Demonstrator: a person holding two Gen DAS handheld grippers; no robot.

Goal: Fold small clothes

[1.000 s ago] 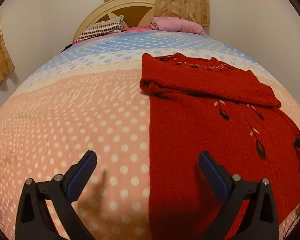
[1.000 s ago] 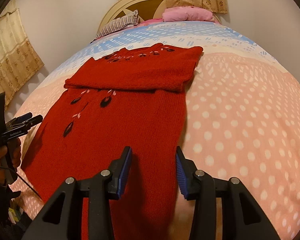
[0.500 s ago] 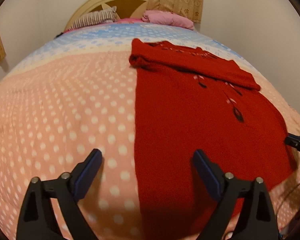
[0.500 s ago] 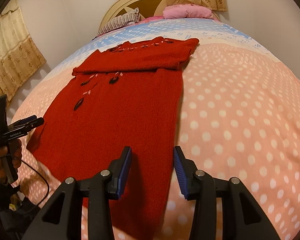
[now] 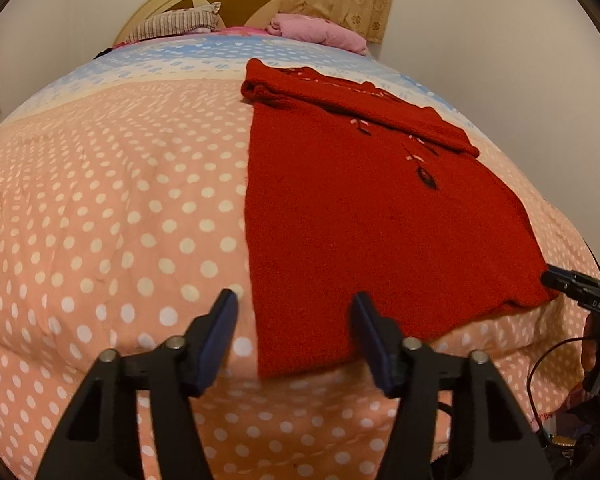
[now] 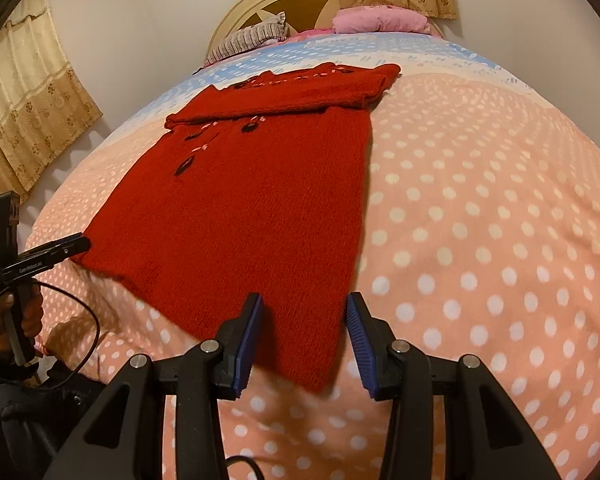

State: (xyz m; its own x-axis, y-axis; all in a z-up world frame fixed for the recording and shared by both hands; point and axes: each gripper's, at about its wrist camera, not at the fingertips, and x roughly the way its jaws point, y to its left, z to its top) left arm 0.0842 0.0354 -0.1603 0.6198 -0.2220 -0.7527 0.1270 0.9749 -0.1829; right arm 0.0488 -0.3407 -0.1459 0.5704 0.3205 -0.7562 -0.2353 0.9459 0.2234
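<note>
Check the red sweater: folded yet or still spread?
Partly folded. The red sweater lies flat on the bedspread; only its far end is turned back over itself in a doubled band, the near hem still spread.

Black tongs (image 5: pixel 294 338), blue pads (image 6: pixel 248 340)

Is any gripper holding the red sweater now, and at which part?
Nothing is held. The left gripper, jaws closing, and the right gripper each straddle a near hem corner of the red sweater, pads not pressing.
</note>
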